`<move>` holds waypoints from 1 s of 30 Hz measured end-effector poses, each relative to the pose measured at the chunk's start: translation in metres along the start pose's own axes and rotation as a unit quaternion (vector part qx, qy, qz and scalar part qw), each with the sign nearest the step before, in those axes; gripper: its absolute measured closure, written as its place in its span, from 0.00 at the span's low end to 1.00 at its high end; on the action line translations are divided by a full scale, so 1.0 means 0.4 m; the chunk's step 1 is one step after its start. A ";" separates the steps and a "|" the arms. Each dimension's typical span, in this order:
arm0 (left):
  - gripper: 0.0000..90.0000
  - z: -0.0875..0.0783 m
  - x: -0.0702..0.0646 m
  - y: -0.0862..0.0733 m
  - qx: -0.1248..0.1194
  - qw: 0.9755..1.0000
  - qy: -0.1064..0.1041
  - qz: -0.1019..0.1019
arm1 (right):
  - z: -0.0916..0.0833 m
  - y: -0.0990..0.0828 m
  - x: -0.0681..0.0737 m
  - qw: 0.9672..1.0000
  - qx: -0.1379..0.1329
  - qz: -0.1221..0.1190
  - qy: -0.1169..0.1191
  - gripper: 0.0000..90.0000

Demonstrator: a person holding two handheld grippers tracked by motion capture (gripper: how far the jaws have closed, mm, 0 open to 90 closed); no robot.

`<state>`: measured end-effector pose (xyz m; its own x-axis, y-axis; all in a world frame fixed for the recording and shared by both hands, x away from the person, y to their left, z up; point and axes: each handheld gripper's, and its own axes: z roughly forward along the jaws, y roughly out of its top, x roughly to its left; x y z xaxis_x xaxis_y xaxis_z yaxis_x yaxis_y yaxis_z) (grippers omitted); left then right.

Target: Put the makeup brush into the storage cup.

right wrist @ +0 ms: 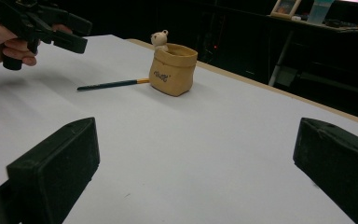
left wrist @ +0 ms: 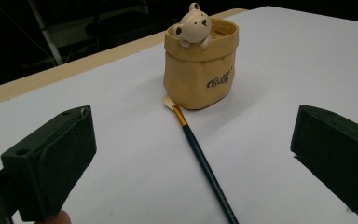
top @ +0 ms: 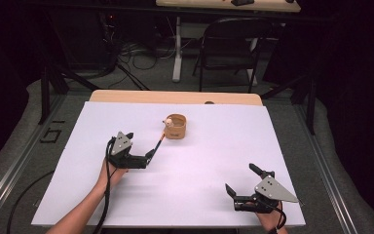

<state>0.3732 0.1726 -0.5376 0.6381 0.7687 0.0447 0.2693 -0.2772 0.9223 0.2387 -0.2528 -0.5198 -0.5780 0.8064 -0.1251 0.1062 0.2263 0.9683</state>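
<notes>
Two grippers are held with jaws spread wide. The left gripper (top: 143,146) is aimed at the paintbrush (left wrist: 204,162), which lies flat, its tip touching the holder (left wrist: 199,70), presumably for pickup. The right gripper (top: 241,181) is kept well apart.

Lab: cables (top: 141,58), dark surroundings

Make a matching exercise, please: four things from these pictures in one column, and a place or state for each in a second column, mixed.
1. brush
2. bear
3. left gripper
4. right gripper

a. open, near the table's front edge
b. peeks over the rim of the pot
c. lies flat, bristles at the pot's base
d. open, over the brush handle

Pairs: 1-c, 2-b, 3-d, 4-a
</notes>
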 end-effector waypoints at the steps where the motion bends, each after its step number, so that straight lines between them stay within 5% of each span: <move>1: 0.00 0.004 -0.001 0.001 0.002 1.000 0.001 -0.003 | 0.000 0.000 0.000 1.000 0.000 0.000 0.000 0.00; 5: 0.00 0.023 0.001 0.011 0.034 0.999 -0.002 -0.008 | -0.001 0.000 0.000 1.000 -0.006 -0.002 0.002 0.00; 17: 0.04 0.044 0.010 0.048 0.067 0.998 0.002 -0.015 | -0.005 0.002 0.000 1.000 -0.009 0.004 0.008 0.00; 25: 0.00 0.065 0.028 0.076 0.116 0.992 0.011 -0.042 | -0.009 0.002 -0.002 1.000 -0.011 0.005 0.009 0.00; 30: 0.00 0.077 0.028 0.090 0.148 0.988 0.013 -0.037 | -0.009 0.002 -0.002 1.000 -0.006 0.003 0.010 0.00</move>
<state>0.4123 0.1535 -0.5156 0.5913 0.8064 -0.0065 0.5161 -0.3722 0.7714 0.2362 -0.2551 -0.5181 -0.5937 0.7965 -0.1143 0.1010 0.2147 0.9714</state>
